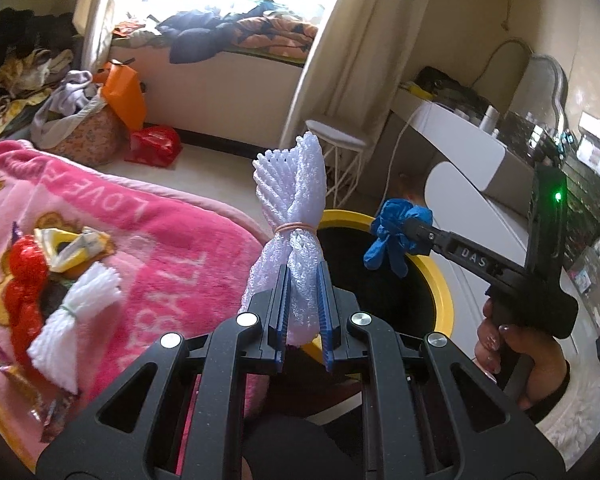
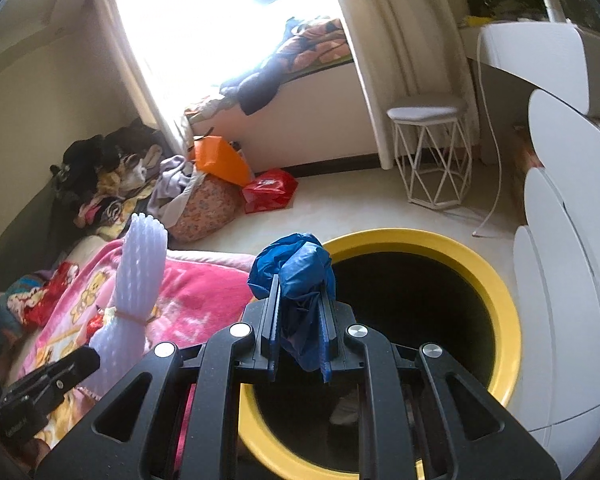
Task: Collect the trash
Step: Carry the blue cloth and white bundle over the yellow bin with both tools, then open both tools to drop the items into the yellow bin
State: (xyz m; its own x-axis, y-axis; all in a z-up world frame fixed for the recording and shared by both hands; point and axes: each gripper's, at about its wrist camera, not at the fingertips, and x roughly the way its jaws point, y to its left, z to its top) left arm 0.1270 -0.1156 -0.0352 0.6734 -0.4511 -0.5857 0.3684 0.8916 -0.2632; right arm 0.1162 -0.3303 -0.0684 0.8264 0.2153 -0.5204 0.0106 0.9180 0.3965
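The white foam net (image 1: pixel 290 240), bunched and tied at its waist with a rubber band (image 1: pixel 296 227), stands up between the jaws of the left gripper (image 1: pixel 303 300), which are clenched on its lower part. It hangs just beside the near rim of the yellow-rimmed bin (image 2: pixel 500 308), over the edge of the pink blanket (image 1: pixel 172 248) and not yet over the dark opening. The crumpled blue glove (image 2: pixel 296 280) is pinched in the jaws of the right gripper (image 2: pixel 298 328), and in the right wrist view it sits over the bin's near rim, with the black mouth just ahead of it.

So 2 pieces of trash are carried at once, and the step in hand looks like the carry to the bin, close to the drop. The next move calls for bringing each piece fully over the opening before its jaws let go; the foam net has further to go than the glove. The net is light and springy, so it may cling to a pad or topple outside the rim if let go too early.

More trash lies on the blanket: a second white tied bundle (image 1: pixel 80 304), a red crinkled wrapper (image 1: pixel 26 276), a yellow wrapper (image 1: pixel 66 246) and some foil sweet wrappers (image 1: pixel 48 404). Beyond stand a white stool (image 2: pixel 430 148) and white drawers (image 2: pixel 560 280).
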